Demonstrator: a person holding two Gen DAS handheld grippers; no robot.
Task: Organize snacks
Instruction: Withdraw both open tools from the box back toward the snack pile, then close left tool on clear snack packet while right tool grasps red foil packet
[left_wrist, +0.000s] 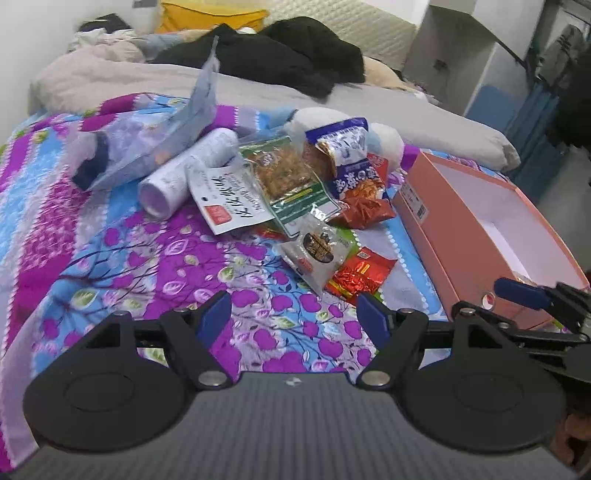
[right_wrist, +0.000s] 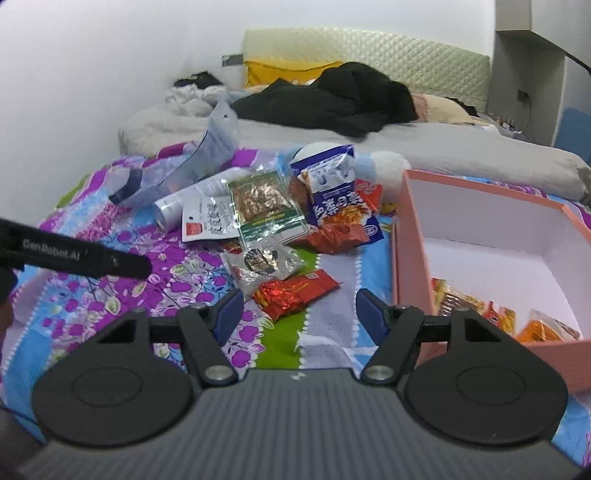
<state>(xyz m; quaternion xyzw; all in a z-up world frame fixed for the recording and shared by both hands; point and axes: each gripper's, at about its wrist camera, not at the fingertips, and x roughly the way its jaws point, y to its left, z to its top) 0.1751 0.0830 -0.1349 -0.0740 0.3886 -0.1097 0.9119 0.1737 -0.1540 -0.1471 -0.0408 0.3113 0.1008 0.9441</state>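
A pile of snack packets lies on a flowered bedspread: a blue and white bag (left_wrist: 345, 155) (right_wrist: 332, 181), a green-edged clear packet (left_wrist: 286, 175) (right_wrist: 260, 201), a clear packet with a dark label (left_wrist: 319, 251) (right_wrist: 260, 260), a white packet with black writing (left_wrist: 225, 201), and a red foil packet (left_wrist: 360, 275) (right_wrist: 293, 293). A pink box (left_wrist: 476, 236) (right_wrist: 413, 258) stands open on the right with several snacks (right_wrist: 498, 314) in its near corner. My left gripper (left_wrist: 293, 315) is open and empty, just short of the red packet. My right gripper (right_wrist: 297, 314) is open and empty, with the red packet at its left finger.
A white tube (left_wrist: 184, 173) and a crumpled clear bag (left_wrist: 166, 136) lie left of the pile. A white plush toy (left_wrist: 384, 142) sits behind it. Black clothes (right_wrist: 332, 96), a grey duvet and a yellow pillow lie further up the bed. My right gripper (left_wrist: 535, 295) shows at the box's near wall.
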